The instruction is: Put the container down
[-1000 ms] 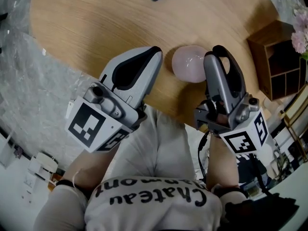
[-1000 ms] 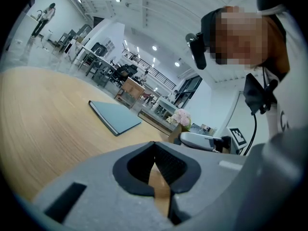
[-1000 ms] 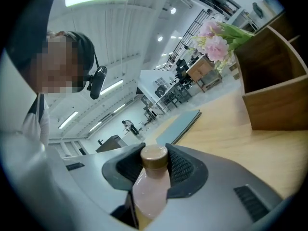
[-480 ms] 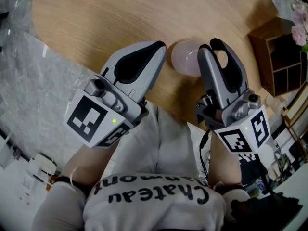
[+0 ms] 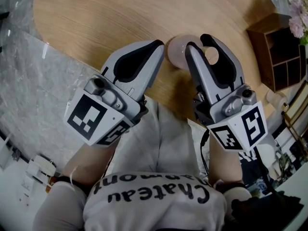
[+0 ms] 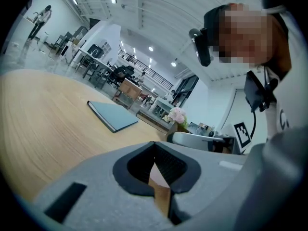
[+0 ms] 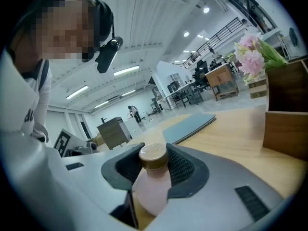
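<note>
Clamped between the pads of the right gripper, the pink container is held above the wooden table, tan cap uppermost. The left gripper is kept closed and empty. A grey folder, shelf box and flowers are noted; an open office is seen beyond.

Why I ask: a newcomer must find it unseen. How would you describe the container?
At the near edge of the wooden table, look in the right gripper. The container there is a rounded bottle, pale pink with a tan cap, unlike the flat grey-blue folder and the brown shelf box.
</note>
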The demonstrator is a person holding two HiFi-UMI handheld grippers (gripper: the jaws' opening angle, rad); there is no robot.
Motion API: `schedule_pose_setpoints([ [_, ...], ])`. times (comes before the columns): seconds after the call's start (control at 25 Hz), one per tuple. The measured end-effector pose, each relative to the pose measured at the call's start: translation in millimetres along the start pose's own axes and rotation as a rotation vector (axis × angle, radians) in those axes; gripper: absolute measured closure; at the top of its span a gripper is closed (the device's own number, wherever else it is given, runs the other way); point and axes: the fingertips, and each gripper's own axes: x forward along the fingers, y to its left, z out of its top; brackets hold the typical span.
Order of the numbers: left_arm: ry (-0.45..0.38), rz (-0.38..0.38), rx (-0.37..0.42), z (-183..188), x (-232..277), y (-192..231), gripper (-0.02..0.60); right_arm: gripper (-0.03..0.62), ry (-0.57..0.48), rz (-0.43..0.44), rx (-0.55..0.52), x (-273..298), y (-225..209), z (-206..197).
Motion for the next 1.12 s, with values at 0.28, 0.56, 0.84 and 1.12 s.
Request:
schedule_pose_setpoints([
  [0.28, -0.02, 0.013, 0.005, 0.6, -6.6, 0.8, 0.568, 0.459, 0.026, 0.004, -0.05, 1.4, 6.2, -6.5],
  [0.56, -0.019, 0.021, -0.009, -3.2, -11.5, 0.5, 0.568, 0.451, 0.03, -0.001, -0.055, 2.2, 10.2, -11.1],
  [0.84, 0.0, 0.033, -0.031, -9.9, -14.1, -2.1, 0.568, 0.45, 0.047, -0.007, -0.097, 3.2, 14.0, -15.6],
  [1.12, 0.033, 0.141, -0.059, -7.5, -30.3, 5.8, 0.568, 0.448, 0.1, -0.042, -0.164, 6.4, 17.2, -23.1],
])
